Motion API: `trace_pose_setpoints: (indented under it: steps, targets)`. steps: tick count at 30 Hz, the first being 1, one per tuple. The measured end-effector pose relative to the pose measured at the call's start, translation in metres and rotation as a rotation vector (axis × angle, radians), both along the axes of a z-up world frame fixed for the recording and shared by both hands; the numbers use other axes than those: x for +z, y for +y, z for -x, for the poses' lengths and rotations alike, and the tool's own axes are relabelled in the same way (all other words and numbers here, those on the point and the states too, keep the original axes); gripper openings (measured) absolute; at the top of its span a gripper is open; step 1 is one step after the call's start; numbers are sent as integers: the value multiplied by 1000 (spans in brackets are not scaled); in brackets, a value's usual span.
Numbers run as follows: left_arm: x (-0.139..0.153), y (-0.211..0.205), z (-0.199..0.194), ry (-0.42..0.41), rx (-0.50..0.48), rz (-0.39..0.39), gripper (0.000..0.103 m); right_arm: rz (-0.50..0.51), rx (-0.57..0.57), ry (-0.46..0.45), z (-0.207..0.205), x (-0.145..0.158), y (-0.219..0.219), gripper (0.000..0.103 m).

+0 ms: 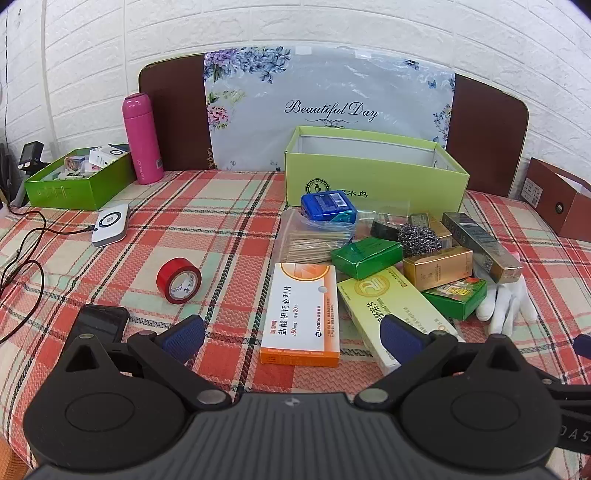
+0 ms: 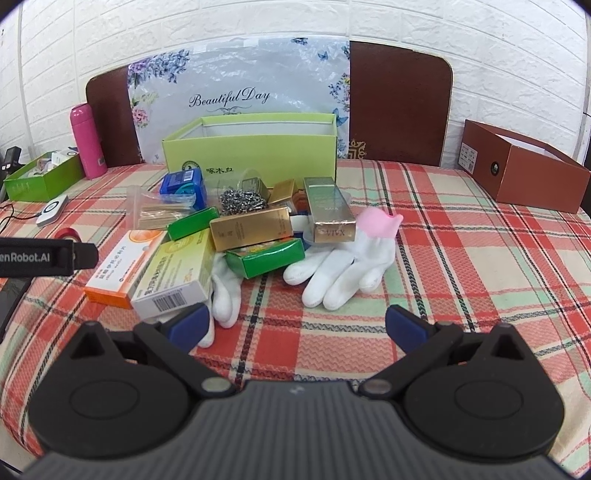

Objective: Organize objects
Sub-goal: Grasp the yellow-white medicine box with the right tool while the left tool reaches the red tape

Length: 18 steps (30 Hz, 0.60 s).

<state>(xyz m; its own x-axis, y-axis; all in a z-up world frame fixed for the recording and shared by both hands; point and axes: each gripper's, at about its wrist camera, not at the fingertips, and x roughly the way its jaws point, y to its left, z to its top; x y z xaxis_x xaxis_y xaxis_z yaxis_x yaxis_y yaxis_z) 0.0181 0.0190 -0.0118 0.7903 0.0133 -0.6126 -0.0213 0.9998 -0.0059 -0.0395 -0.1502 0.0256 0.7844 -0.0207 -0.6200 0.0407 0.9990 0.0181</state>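
The clutter pile [image 2: 240, 229] of boxes, scrubber and white gloves [image 2: 332, 269] sits mid-desk, right before the light-green box [image 2: 251, 155], probably its destination. My left claw [image 1: 293, 332] hangs spread and empty over the orange medicine box [image 1: 301, 314]; my right claw [image 2: 297, 326] gapes empty near the gloves.

A home setting, likely a bedroom. A bed-like surface covered in a red, green and cream plaid cloth [image 1: 229, 206] sits against a dark brown headboard [image 2: 400, 99] and a white brick-pattern wall [image 1: 332, 26]. Household odds and ends lie on it: medicine boxes [image 1: 301, 314], white gloves [image 2: 340, 269], a pink flask [image 1: 142, 138], red tape [image 1: 178, 280], and open cardboard storage boxes [image 1: 373, 168].
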Motion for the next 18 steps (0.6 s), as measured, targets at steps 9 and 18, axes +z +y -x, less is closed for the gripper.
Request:
trace_pose_setpoints:
  steps: [9,18]
  targets:
    - [-11,13,-9,32,11,18,103,15,26,30,-11,-5,12,103]
    - [-27,72,-27,32,53,0,103,45,185,39,-26,-13,41,103]
